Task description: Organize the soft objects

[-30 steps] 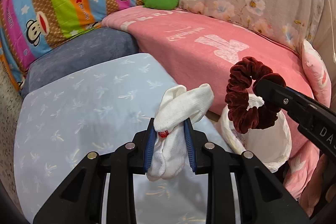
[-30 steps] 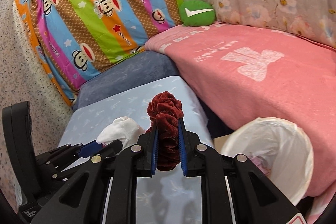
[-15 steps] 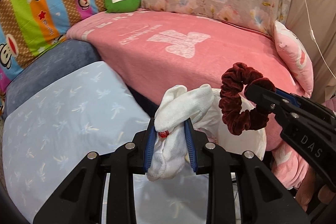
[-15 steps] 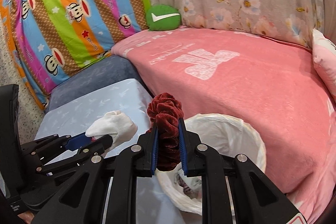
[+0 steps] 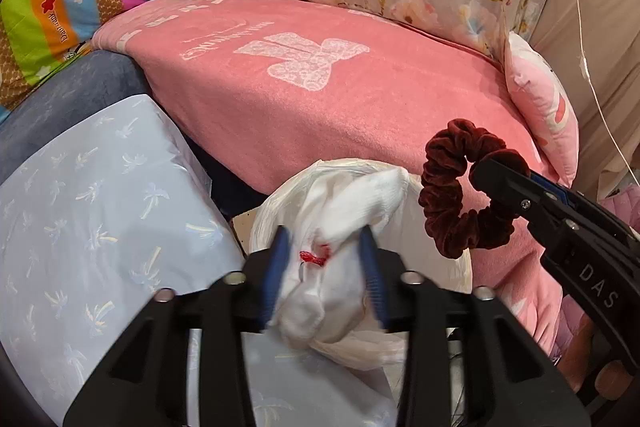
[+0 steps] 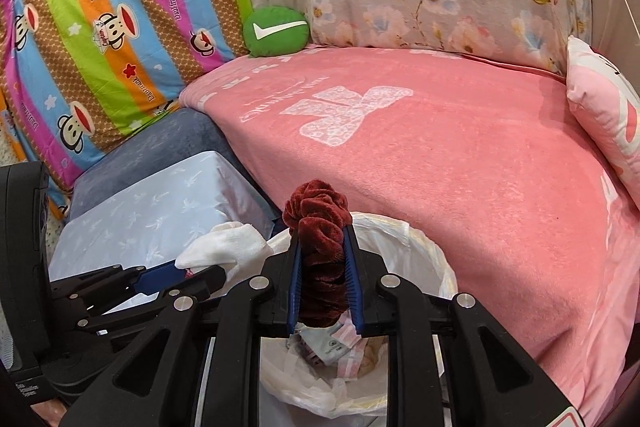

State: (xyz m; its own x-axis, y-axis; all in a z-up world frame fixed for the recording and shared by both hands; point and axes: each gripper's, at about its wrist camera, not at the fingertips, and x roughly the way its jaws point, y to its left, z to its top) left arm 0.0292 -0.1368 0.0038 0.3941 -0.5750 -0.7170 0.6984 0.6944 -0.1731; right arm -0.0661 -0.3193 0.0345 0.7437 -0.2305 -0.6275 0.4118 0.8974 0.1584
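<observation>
One white sock (image 5: 340, 251) sits between the left gripper (image 5: 326, 267) jaws, which have just been opening and no longer pinch it, right over the one white-lined bin (image 6: 416, 247). Right gripper (image 6: 324, 277) clamps one dark red scrunchie (image 6: 320, 227) above the same bin. One green cushion (image 6: 276, 31) on the pink blanket (image 6: 460, 155).

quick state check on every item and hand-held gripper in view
white sock bundle: between the left pads, over the bin
left hand-held gripper: jaws just been opening, sock loose
dark red velvet scrunchie: clamped, over the bin
right hand-held gripper: shut on scrunchie
white-lined waste bin: open, partly filled
</observation>
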